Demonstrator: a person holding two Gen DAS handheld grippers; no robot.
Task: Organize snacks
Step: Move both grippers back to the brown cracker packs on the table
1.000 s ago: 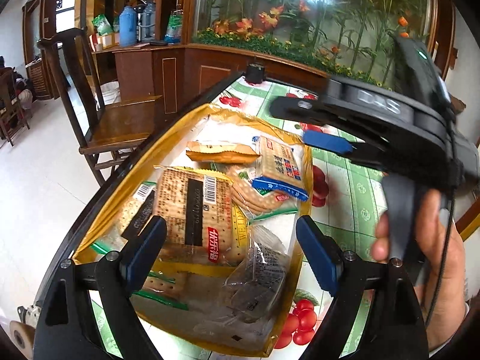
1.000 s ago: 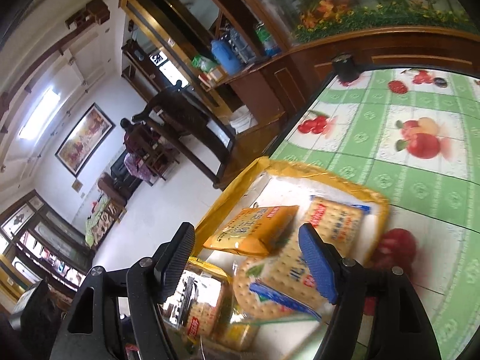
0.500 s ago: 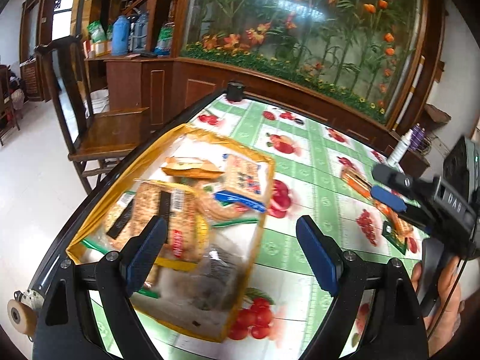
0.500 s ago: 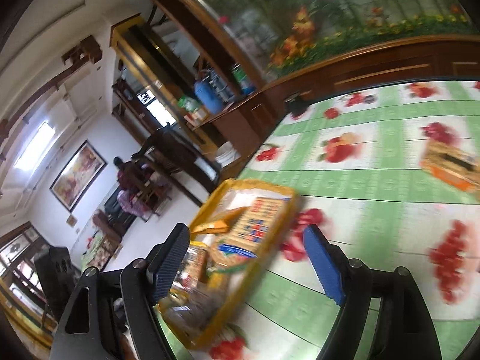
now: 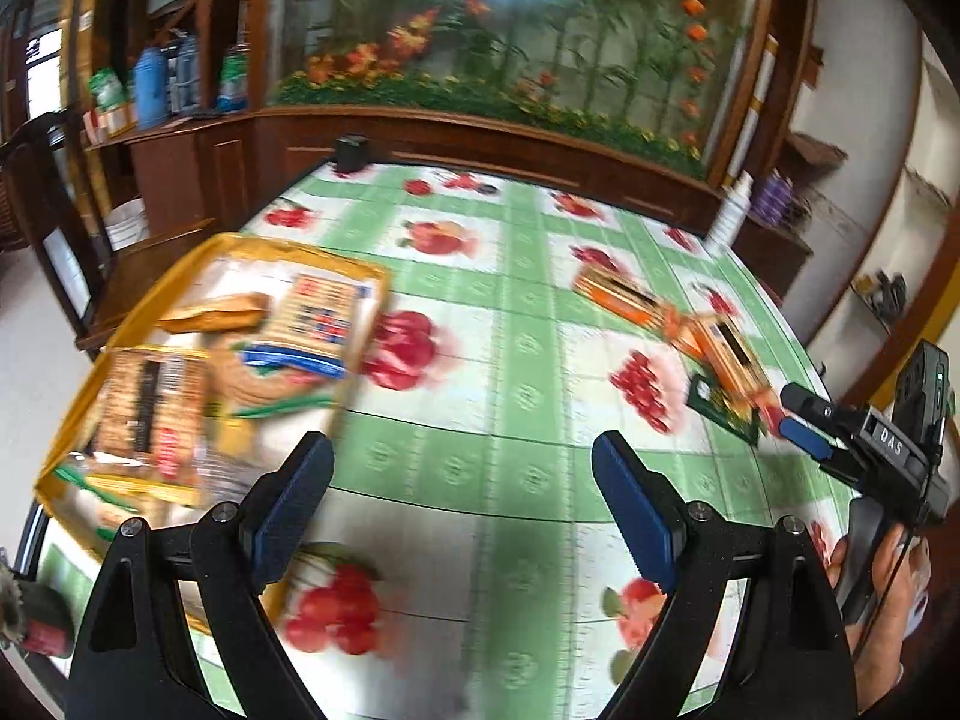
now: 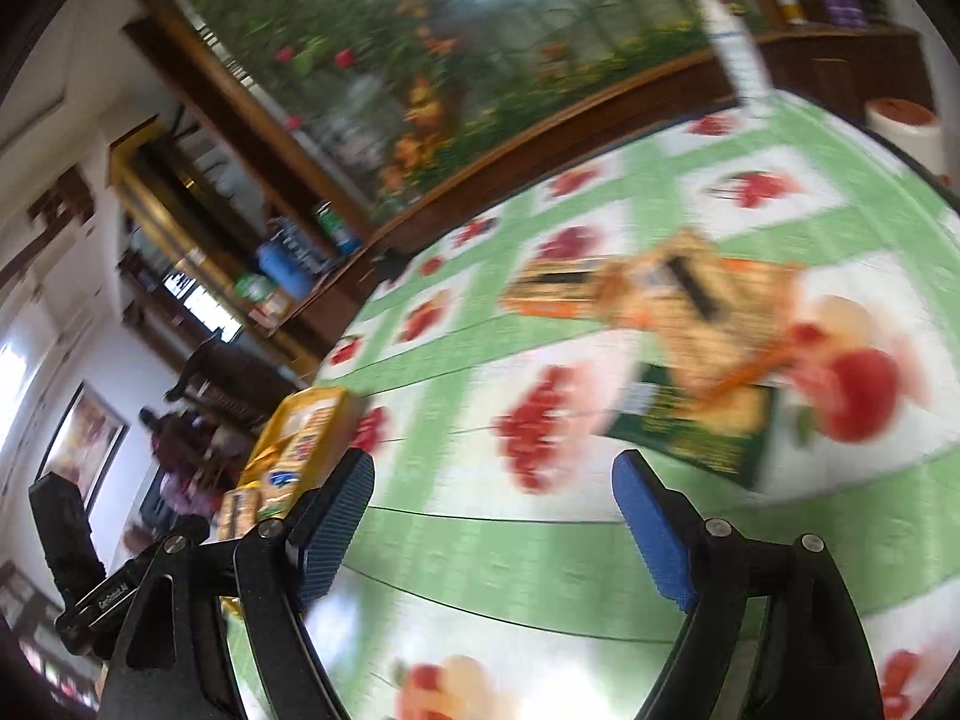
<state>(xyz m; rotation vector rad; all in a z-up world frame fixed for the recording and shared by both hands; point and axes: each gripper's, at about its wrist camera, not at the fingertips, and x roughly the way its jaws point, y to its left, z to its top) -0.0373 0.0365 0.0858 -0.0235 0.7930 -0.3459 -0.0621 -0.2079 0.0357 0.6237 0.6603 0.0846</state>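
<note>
— Yellow tray (image 5: 366, 276) of biscuit packs sits left of the left gripper (image 5: 462, 504), whose fingers stand apart, empty; orange packets (image 5: 720, 348) lie well right of the tray.

— And the right wrist view?

— Right gripper (image 6: 492, 516) opening, nothing between its fingers; the orange packets (image 6: 690, 306) and a green packet (image 6: 702, 426) lie beyond, far from the tray (image 6: 300, 426).

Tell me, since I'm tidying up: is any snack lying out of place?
Yes. Two orange cracker packs and a dark green packet lie loose on the tablecloth, apart from the yellow tray holding the rest.
</note>
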